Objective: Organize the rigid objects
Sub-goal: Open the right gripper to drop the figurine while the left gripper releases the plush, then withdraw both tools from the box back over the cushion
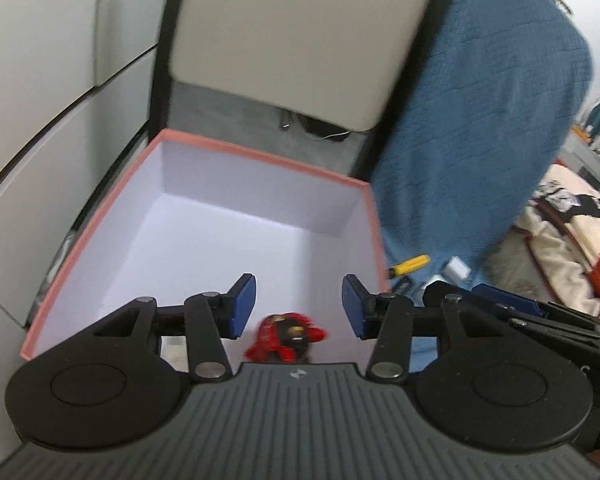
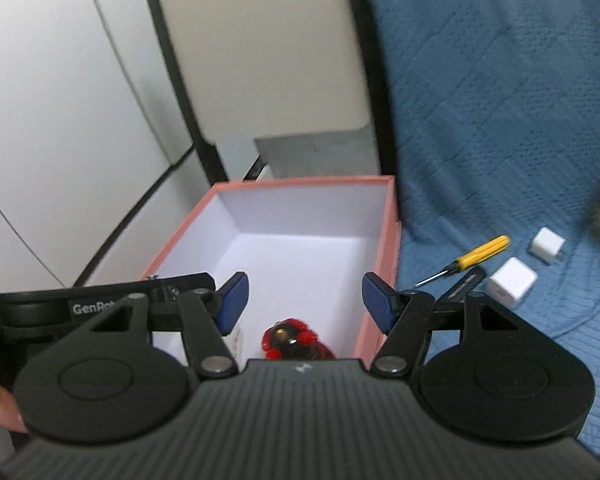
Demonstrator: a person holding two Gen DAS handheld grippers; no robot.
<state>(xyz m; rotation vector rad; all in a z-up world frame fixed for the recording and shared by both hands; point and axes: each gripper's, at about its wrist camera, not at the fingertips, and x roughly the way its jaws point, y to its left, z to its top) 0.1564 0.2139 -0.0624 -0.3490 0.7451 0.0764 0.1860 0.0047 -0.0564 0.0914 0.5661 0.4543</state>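
A pink box [image 1: 100,216] with a white inside stands open on the blue blanket; it also shows in the right wrist view [image 2: 384,216]. A red and black toy [image 1: 288,338] lies inside it near the front, also seen in the right wrist view [image 2: 296,340]. My left gripper [image 1: 299,306] is open and empty above the box. My right gripper [image 2: 304,300] is open and empty above the box too. A yellow-handled screwdriver [image 2: 472,258], two white cubes [image 2: 512,280] [image 2: 546,242] and a black stick [image 2: 464,286] lie on the blanket right of the box.
A blue blanket [image 2: 500,120] covers the surface. A beige chair back [image 1: 300,32] with a black frame stands behind the box. White cabinet panels [image 1: 40,80] are to the left. A patterned bedspread [image 1: 560,240] is at the far right.
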